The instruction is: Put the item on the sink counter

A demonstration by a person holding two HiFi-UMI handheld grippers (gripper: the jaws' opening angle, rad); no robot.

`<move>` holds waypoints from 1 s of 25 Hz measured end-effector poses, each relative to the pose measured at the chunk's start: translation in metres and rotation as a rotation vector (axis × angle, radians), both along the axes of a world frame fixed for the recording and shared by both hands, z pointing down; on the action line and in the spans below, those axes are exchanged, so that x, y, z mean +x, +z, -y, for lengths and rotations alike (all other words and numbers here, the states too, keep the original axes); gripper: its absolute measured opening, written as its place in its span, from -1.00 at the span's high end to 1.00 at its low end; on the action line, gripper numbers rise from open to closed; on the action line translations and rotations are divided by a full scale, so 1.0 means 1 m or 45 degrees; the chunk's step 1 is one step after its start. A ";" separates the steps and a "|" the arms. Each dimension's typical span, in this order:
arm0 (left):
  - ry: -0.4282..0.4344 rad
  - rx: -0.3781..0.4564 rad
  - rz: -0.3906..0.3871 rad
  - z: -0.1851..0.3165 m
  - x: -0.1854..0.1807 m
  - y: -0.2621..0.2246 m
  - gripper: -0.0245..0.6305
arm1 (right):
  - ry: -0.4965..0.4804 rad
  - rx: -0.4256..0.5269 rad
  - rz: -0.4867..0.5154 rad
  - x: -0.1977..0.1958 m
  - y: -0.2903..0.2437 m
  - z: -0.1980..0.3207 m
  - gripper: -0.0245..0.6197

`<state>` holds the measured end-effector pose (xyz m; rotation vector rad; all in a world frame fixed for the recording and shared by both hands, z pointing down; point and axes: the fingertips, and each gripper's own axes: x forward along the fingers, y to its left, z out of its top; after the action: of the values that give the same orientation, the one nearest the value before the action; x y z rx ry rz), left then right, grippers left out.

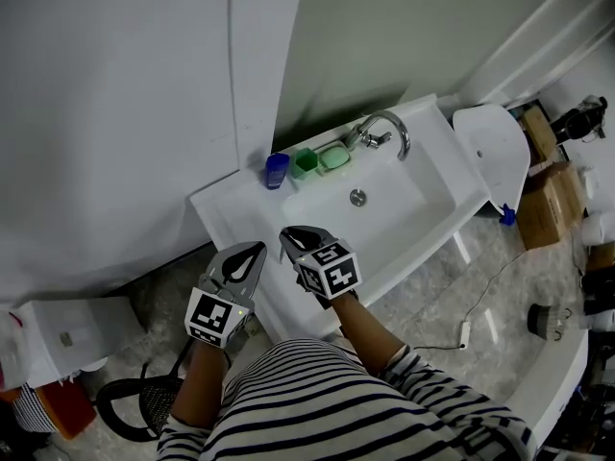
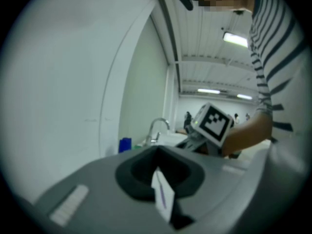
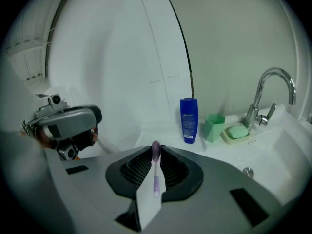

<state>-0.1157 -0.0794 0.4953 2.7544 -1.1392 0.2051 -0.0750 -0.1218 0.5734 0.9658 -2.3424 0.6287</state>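
A purple toothbrush (image 3: 155,172) stands upright between the pads of my right gripper (image 3: 152,189), which is shut on it. In the head view that gripper (image 1: 300,240) hovers over the front rim of the white sink counter (image 1: 229,211), pointing toward the basin. My left gripper (image 1: 250,253) sits just left of it, off the counter's front left corner. Its jaws (image 2: 162,199) are shut with nothing between them. The right gripper's marker cube (image 2: 213,122) shows in the left gripper view.
At the back of the counter stand a blue bottle (image 1: 277,170), a green cup (image 1: 305,162), a soap dish with green soap (image 1: 334,157) and a chrome faucet (image 1: 384,128). A white toilet (image 1: 495,152) and a cardboard box (image 1: 548,205) are to the right.
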 end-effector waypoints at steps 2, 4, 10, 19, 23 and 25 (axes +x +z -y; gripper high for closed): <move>0.002 -0.007 0.001 0.001 0.005 0.001 0.90 | 0.005 0.076 0.045 0.007 -0.012 0.008 0.75; 0.004 -0.015 0.004 0.003 0.012 0.003 0.91 | 0.017 0.138 0.077 0.017 -0.023 0.015 0.75; 0.012 -0.018 0.006 0.009 0.031 0.003 0.90 | 0.076 0.241 0.128 0.053 -0.054 0.038 0.76; -0.007 0.002 0.020 0.026 0.056 -0.009 0.91 | 0.104 0.402 0.198 0.097 -0.109 0.073 0.76; -0.020 0.012 0.022 0.037 0.065 -0.013 0.90 | 0.108 0.469 0.243 0.107 -0.131 0.089 0.76; -0.028 0.009 0.024 0.043 0.068 -0.012 0.91 | 0.117 0.512 0.282 0.112 -0.144 0.098 0.76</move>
<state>-0.0478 -0.1222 0.4829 2.7501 -1.1764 0.2257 0.0367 -0.2197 0.4295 1.2375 -2.6971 0.3133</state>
